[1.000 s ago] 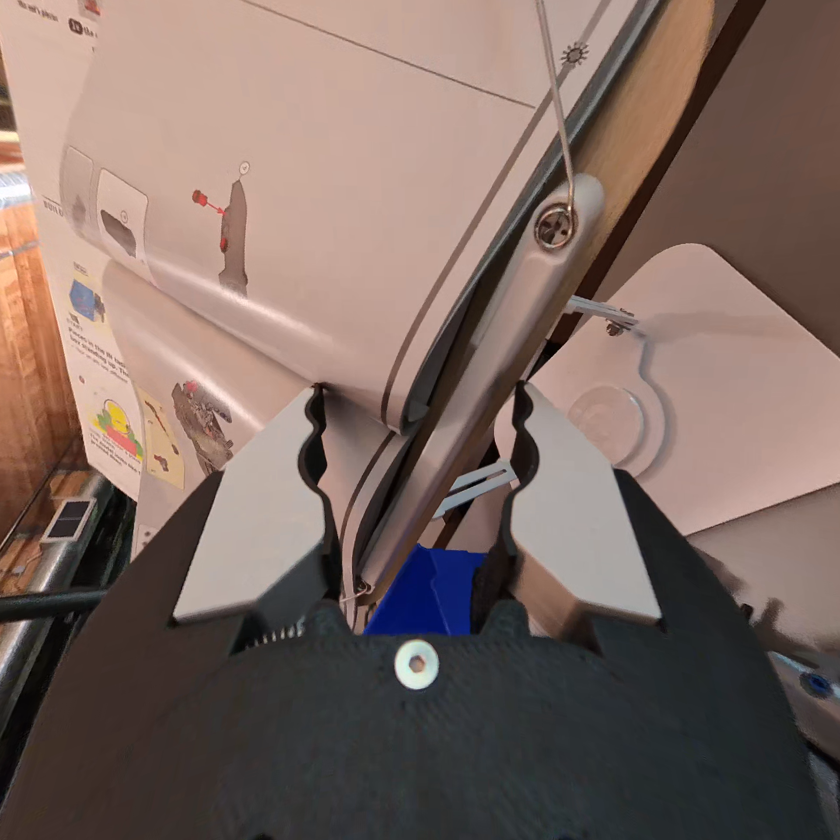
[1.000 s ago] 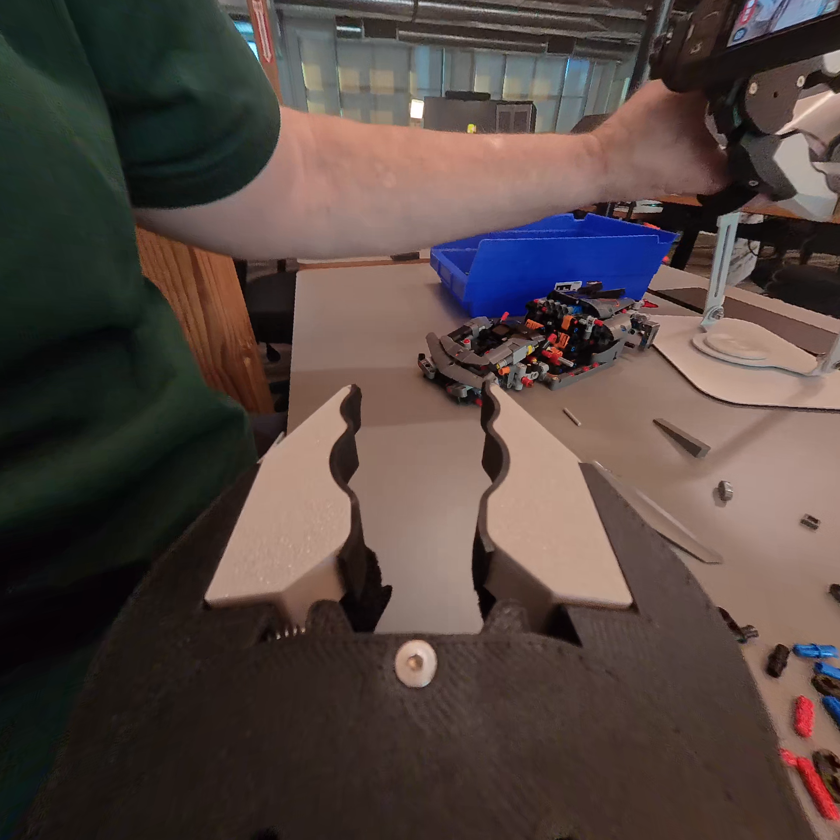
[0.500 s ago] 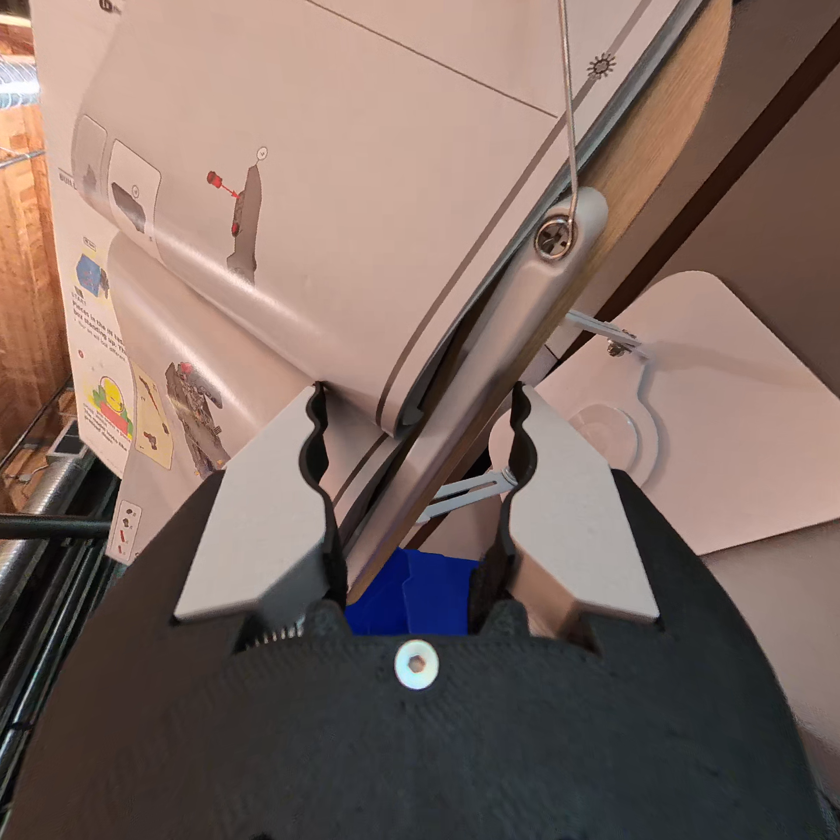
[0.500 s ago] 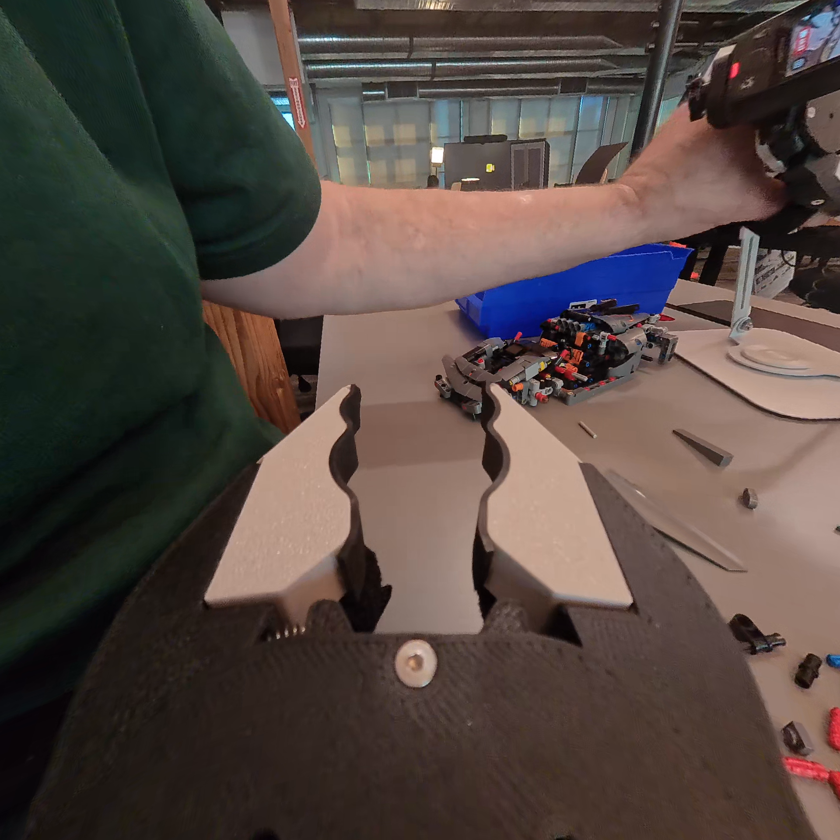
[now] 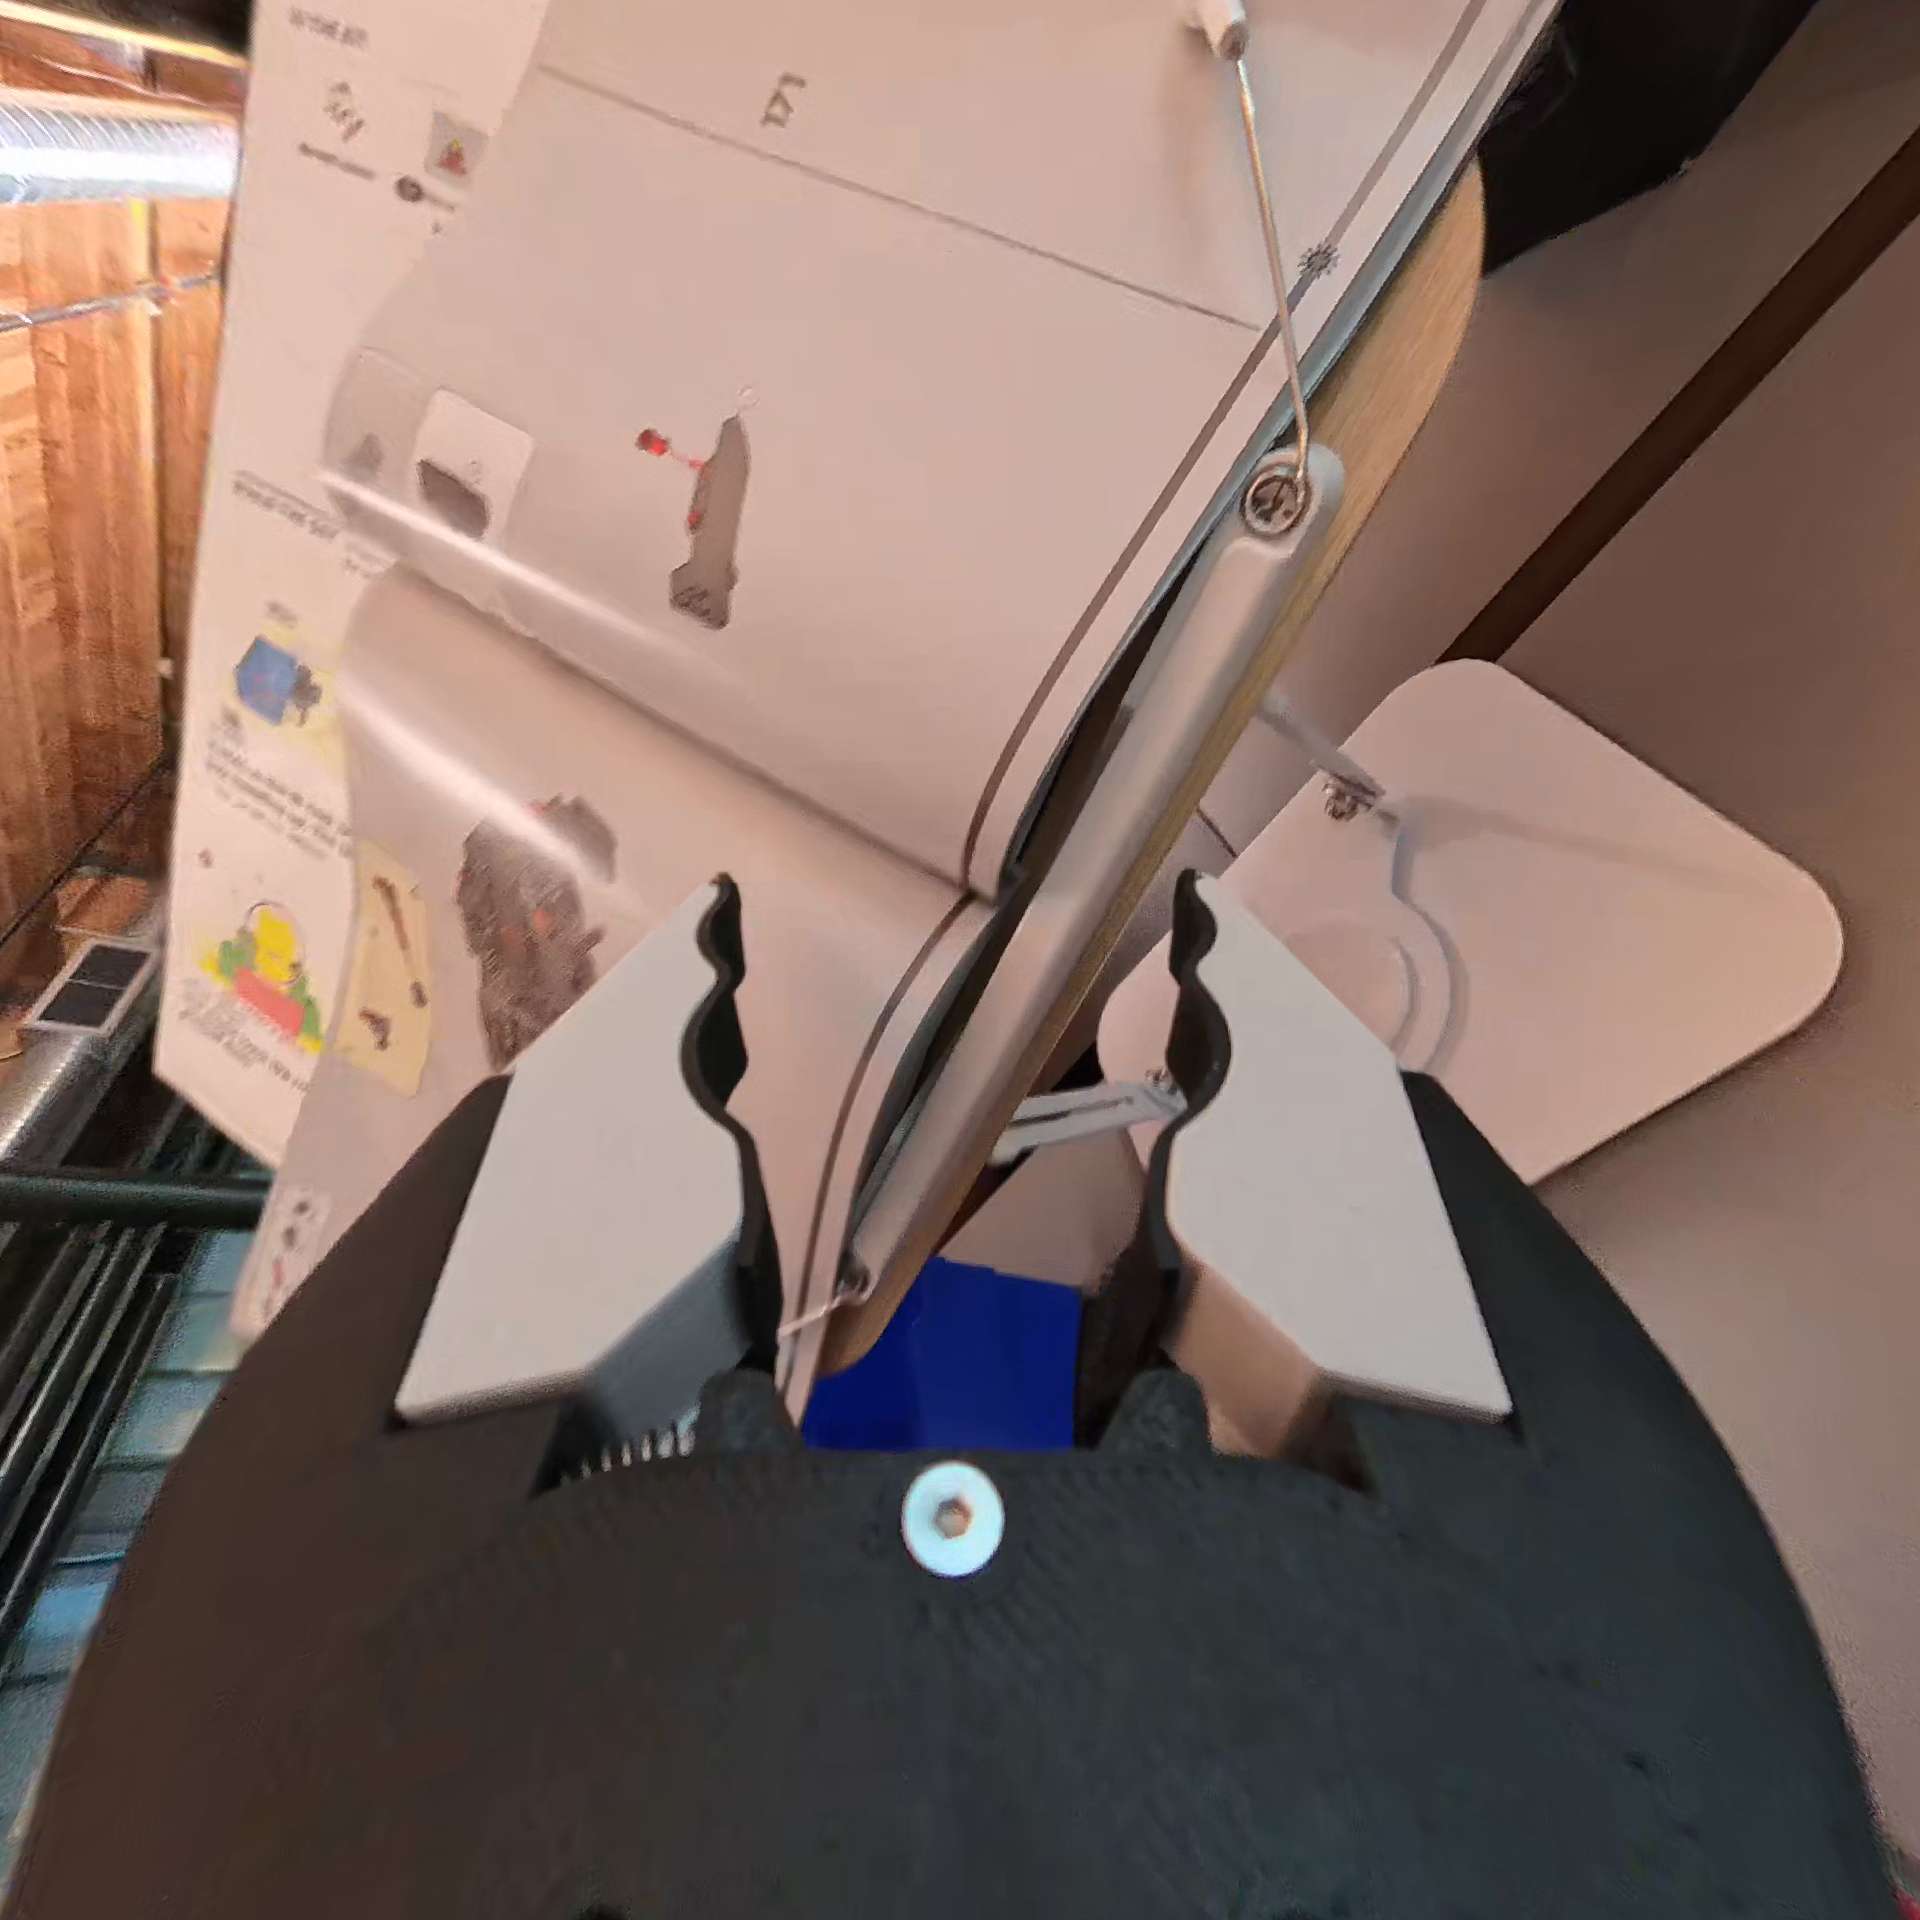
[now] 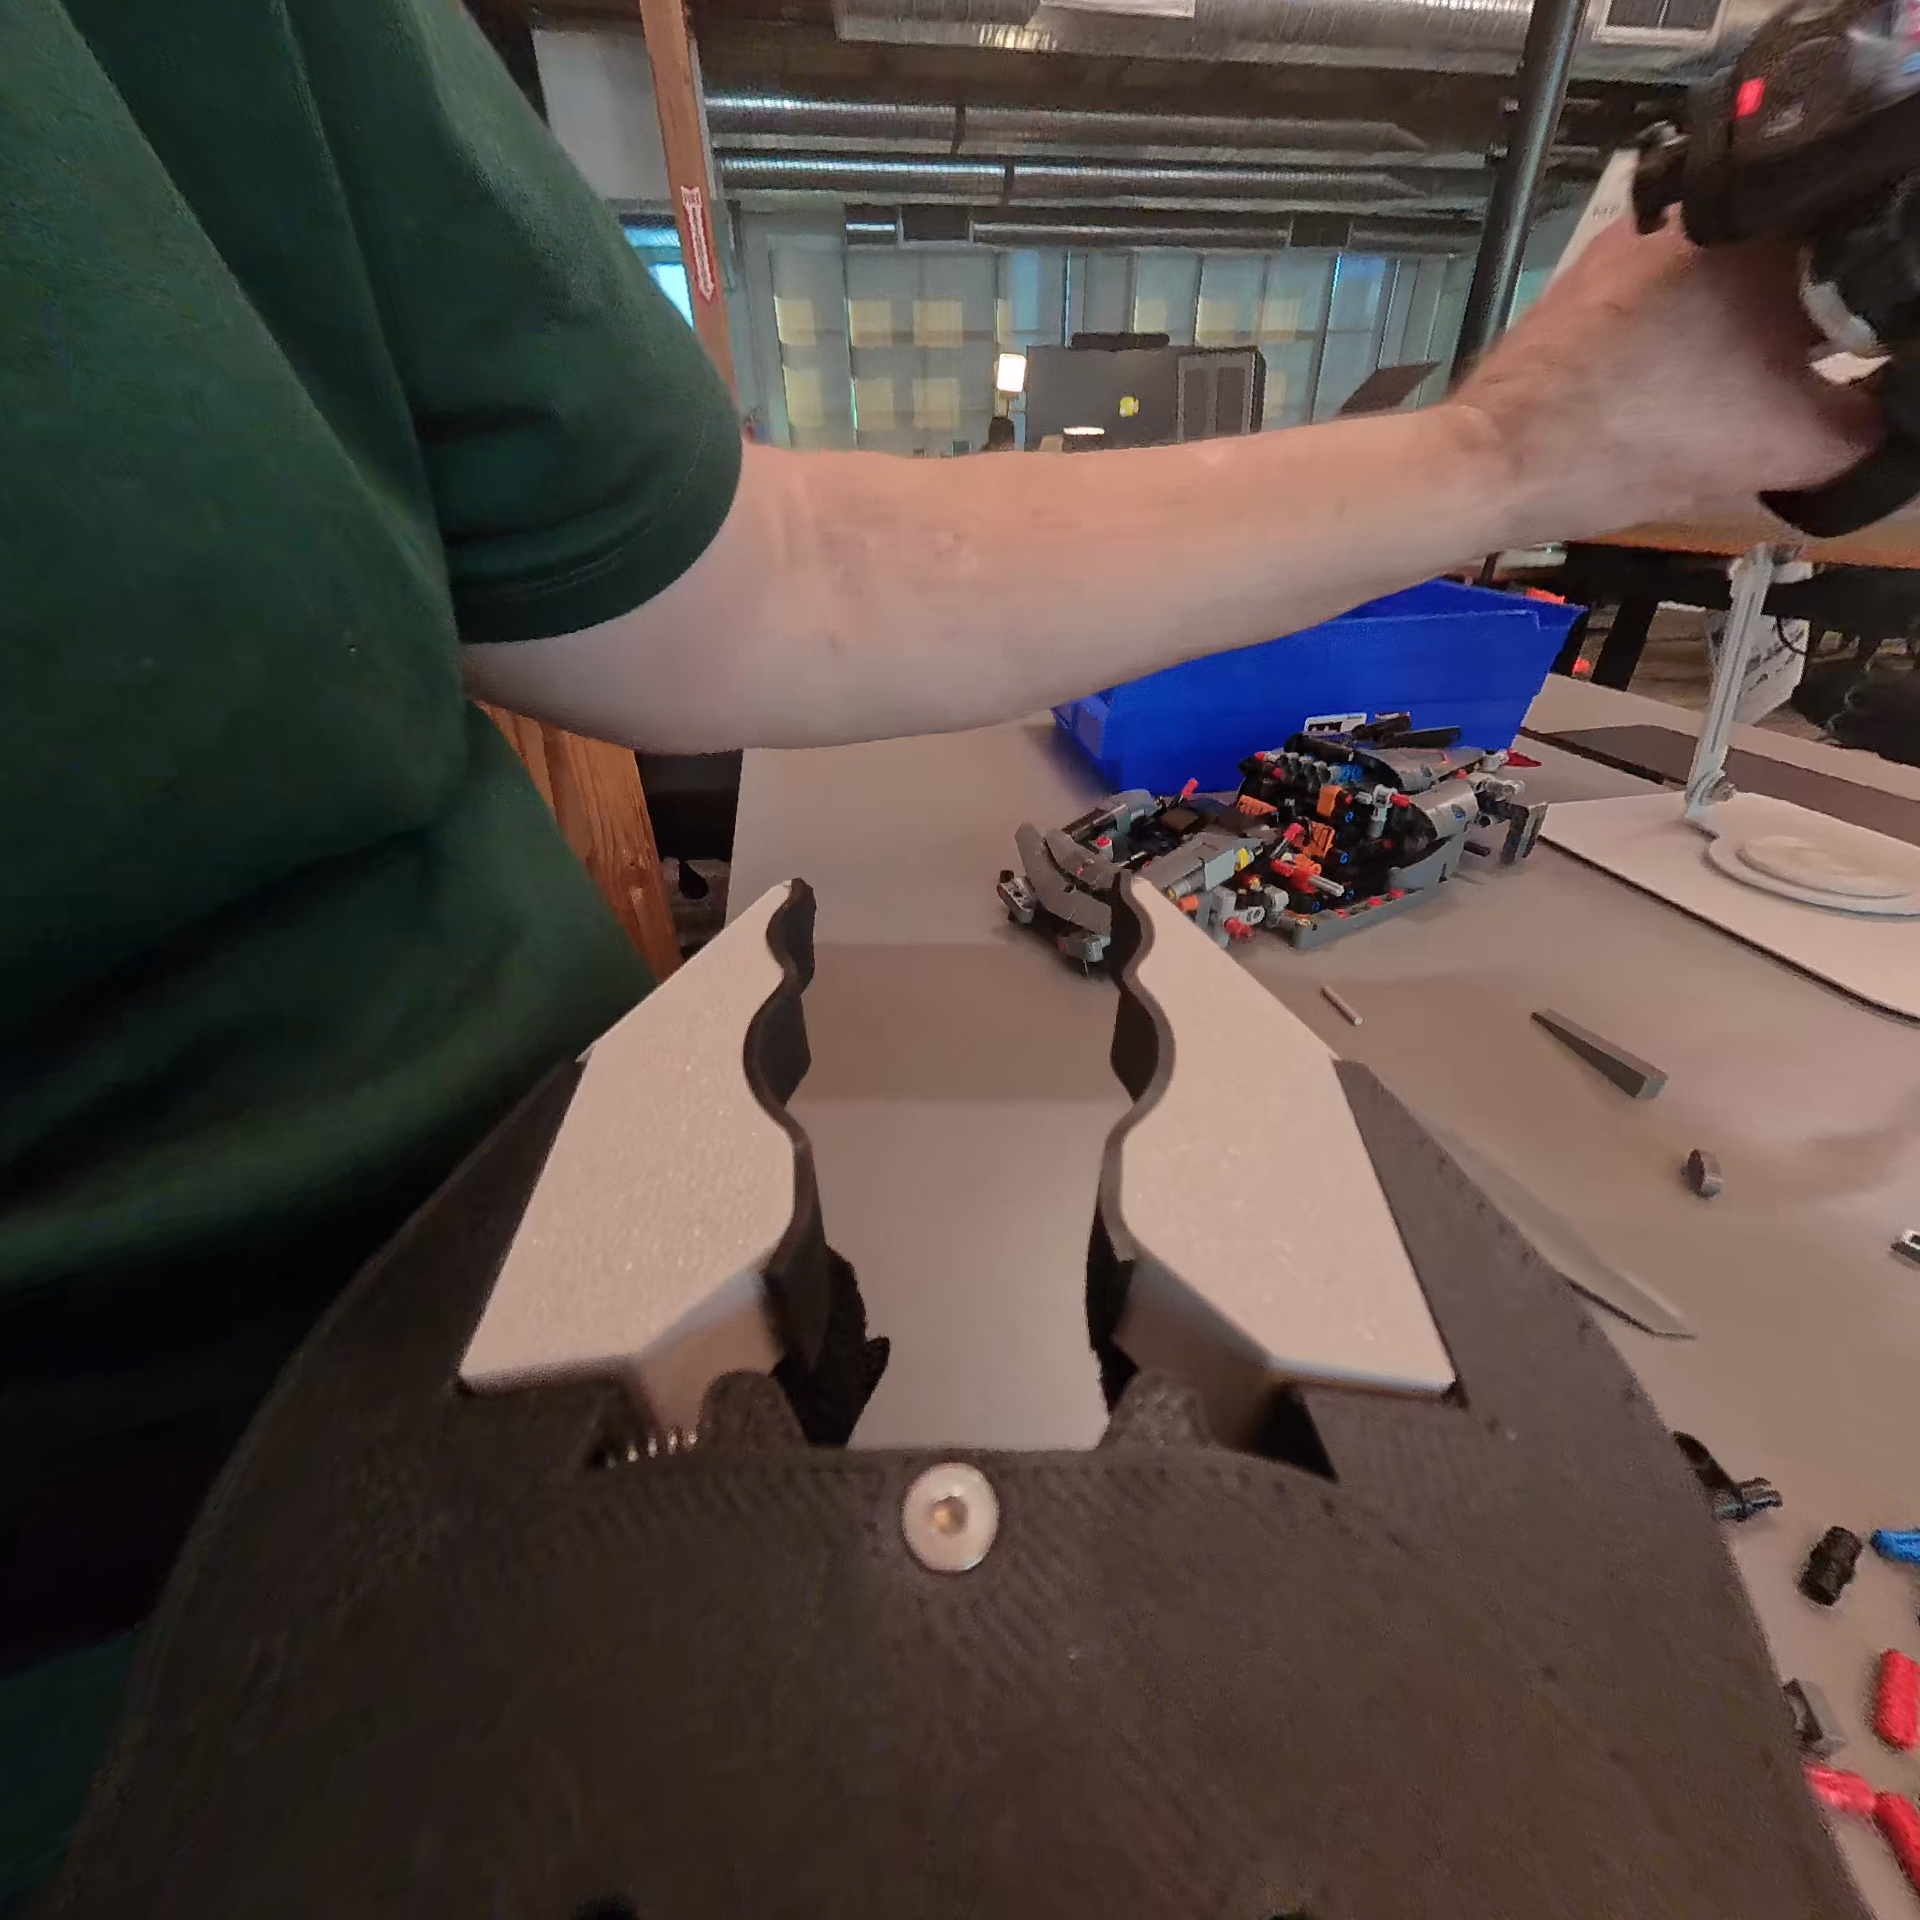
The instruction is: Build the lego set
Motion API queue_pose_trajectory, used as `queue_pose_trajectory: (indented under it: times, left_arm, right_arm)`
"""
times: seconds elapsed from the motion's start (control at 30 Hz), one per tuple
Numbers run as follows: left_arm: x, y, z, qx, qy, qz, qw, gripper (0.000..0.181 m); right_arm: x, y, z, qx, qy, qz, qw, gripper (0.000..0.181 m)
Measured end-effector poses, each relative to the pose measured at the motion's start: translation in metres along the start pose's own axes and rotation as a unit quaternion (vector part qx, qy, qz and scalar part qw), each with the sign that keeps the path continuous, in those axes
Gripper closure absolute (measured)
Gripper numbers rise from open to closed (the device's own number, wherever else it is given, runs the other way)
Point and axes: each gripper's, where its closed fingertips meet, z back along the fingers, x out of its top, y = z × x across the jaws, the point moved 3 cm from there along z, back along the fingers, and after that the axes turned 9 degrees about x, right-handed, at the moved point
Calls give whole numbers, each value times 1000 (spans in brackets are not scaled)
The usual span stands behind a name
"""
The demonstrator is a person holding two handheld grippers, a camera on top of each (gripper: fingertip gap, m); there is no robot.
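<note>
My left gripper [image 5: 956, 904] is open, close up against the instruction booklet [image 5: 831, 468], which rests on a wooden stand; the stand's lower ledge [image 5: 1143, 831] runs between the fingers without being gripped. A booklet page curls outward. My right gripper [image 6: 961, 914] is open and empty, held above the grey table [image 6: 935, 831]. The partly built grey, black and orange lego car [image 6: 1278, 842] sits on the table beyond it. The left gripper [image 6: 1829, 208] shows at the top right of the right wrist view, in a person's hand.
A blue bin [image 6: 1330, 665] stands behind the car. The stand's white base plate [image 5: 1558, 914] lies on the table, also seen in the right wrist view [image 6: 1766, 894]. Loose grey, black, red and blue parts [image 6: 1600, 1070] lie at right. A person's arm [image 6: 1039, 582] crosses above. The gap from one gripper's tips to the other's is roughly 40 centimetres.
The left gripper has drawn slightly back and lower along the booklet, still open. The right gripper has tilted up and shifted left; the car appears farther right.
</note>
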Motion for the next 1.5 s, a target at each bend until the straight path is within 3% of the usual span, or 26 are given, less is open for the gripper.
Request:
queue_pose_trajectory:
  times: [0.13,0.27,0.4,0.57,0.67,0.77,1.03,1.23,1.37,1.5]
  left_arm:
    - [-26,35,50,8,1,27,1000,105]
    - [-76,61,103,-12,9,69,998,113]
    - [-139,59,149,-62,38,98,993,123]
    - [-205,5,198,-199,60,181,961,115]
    - [-223,-35,221,-280,47,221,933,104]
    - [-238,-64,237,-320,42,231,918,93]
    - [-241,-95,253,-388,16,304,870,79]
    - [-232,-110,256,-379,-12,265,886,97]
    - [-223,-116,265,-386,-25,259,885,109]
    - [-216,-122,270,-380,-29,264,886,113]
  right_arm:
    - [0,1,1,-5,1,10,1000,124]
    - [-4,-1,-1,-14,12,7,1000,123]
    - [-7,-3,-4,-23,22,7,999,123]
    - [-14,-11,-10,-53,51,-7,997,117]
    - [-21,-12,-30,-46,84,-38,995,103]
    - [-23,-15,-61,-35,117,-59,991,93]
    - [-47,-62,-129,-48,235,-101,965,80]
    - [-70,-86,-149,-41,271,-139,952,88]
    - [-67,-85,-158,-22,271,-124,954,100]
    - [-71,-83,-163,-16,286,-117,951,100]
